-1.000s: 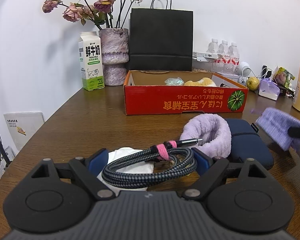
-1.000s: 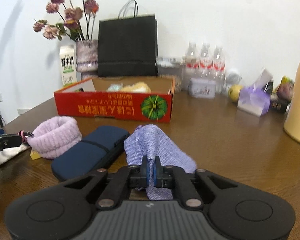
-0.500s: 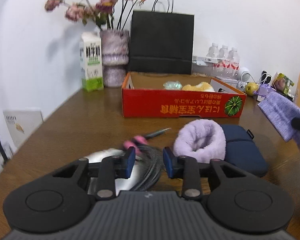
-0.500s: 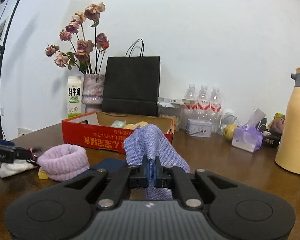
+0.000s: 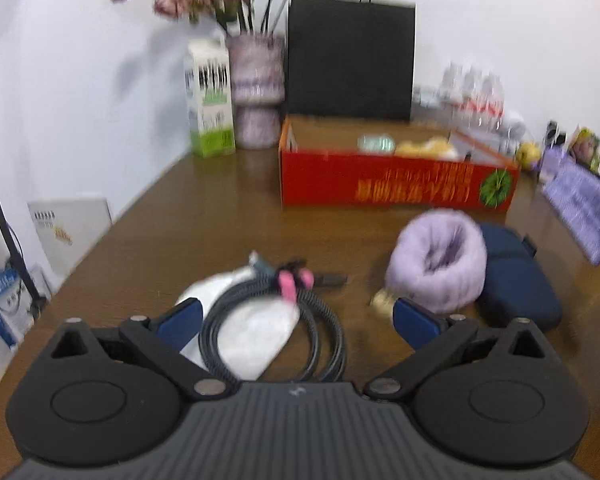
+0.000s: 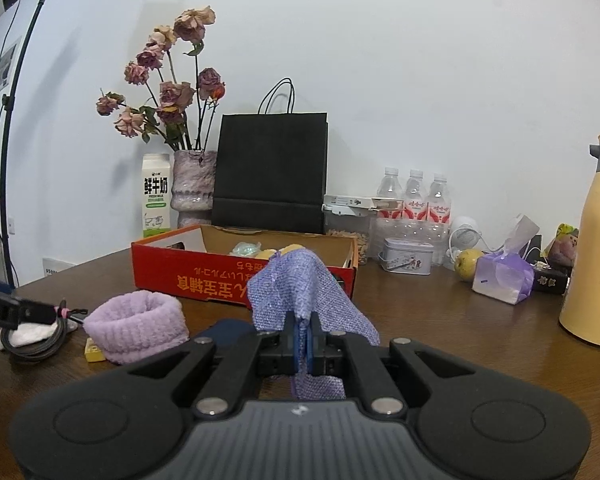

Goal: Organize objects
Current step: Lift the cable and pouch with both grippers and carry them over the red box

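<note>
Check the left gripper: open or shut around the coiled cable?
Open. The left gripper has its blue pads spread wide, the coiled cable lying loose between them on the table.

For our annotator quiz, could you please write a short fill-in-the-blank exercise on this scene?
1. The right gripper is shut on the purple ____.
2. The left gripper has its fingers ____, with the coiled cable lying between them.
3. The cable is bound with a ____ strap.
4. The milk carton stands beside the vase of dried ____.

Missing words: cloth; open; pink; roses
</note>
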A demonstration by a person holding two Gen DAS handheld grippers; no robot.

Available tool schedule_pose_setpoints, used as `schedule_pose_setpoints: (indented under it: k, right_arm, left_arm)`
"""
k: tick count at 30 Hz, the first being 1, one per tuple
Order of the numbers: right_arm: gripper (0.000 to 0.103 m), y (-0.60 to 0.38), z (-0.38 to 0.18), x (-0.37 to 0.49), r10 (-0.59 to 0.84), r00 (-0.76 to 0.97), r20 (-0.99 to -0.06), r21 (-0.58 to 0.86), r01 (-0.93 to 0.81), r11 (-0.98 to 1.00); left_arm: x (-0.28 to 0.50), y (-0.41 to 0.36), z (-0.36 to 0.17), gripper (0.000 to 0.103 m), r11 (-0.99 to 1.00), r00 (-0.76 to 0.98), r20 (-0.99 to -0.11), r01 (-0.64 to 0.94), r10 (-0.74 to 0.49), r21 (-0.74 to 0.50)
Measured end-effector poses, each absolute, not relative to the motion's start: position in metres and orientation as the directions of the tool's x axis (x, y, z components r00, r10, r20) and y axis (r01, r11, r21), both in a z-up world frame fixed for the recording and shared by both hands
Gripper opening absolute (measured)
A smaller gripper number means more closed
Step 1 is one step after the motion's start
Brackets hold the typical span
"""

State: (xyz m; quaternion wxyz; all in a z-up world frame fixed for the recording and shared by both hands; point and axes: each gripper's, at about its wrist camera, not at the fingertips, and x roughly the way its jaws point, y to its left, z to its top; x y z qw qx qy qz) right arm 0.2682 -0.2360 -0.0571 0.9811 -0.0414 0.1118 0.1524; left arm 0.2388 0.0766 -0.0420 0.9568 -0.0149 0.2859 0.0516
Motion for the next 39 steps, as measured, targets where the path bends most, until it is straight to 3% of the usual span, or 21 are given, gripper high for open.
schedule_pose_setpoints:
  k: [6, 10, 16, 20, 24, 27, 39]
  right_arm:
    - [0.003, -0.237, -0.057, 0.268, 0.294, 0.928, -0.228, -0.048, -0.313, 0.949]
    - [0.003, -0.237, -0.057, 0.267, 0.298, 0.927, -0.229, -0.05, -0.316, 0.947]
    - [0.003, -0.238, -0.057, 0.27, 0.307, 0.92, -0.243, -0.041, -0.326, 0.945]
    - [0.003, -0.238, -0.057, 0.271, 0.308, 0.919, -0.246, -0.036, -0.326, 0.945]
    - [0.003, -0.238, -0.057, 0.271, 0.308, 0.919, -0.246, -0.036, -0.326, 0.945]
    - [0.003, -0.238, -0.057, 0.272, 0.307, 0.919, -0.248, -0.035, -0.325, 0.945]
    - [0.003, -0.238, -0.057, 0.27, 0.308, 0.92, -0.24, -0.033, -0.325, 0.945]
  left_arm:
    - [0.25, 0.072, -0.046, 0.103, 0.995, 0.808, -0.581, -0.088, 0.094, 0.038]
    - [0.253, 0.08, -0.042, 0.103, 0.987, 0.822, -0.554, -0.16, 0.134, 0.001]
    - [0.25, 0.088, -0.043, 0.103, 0.977, 0.817, -0.538, -0.202, 0.208, 0.07]
    - [0.265, 0.086, -0.056, 0.103, 0.98, 0.766, -0.611, -0.167, 0.199, 0.11]
    - [0.27, 0.093, -0.058, 0.103, 0.981, 0.756, -0.627, -0.18, 0.188, 0.076]
    - [0.264, 0.092, -0.057, 0.089, 0.98, 0.774, -0.604, -0.179, 0.192, 0.083]
    - [0.232, 0.08, -0.038, 0.088, 0.973, 0.846, -0.481, -0.215, 0.229, 0.086]
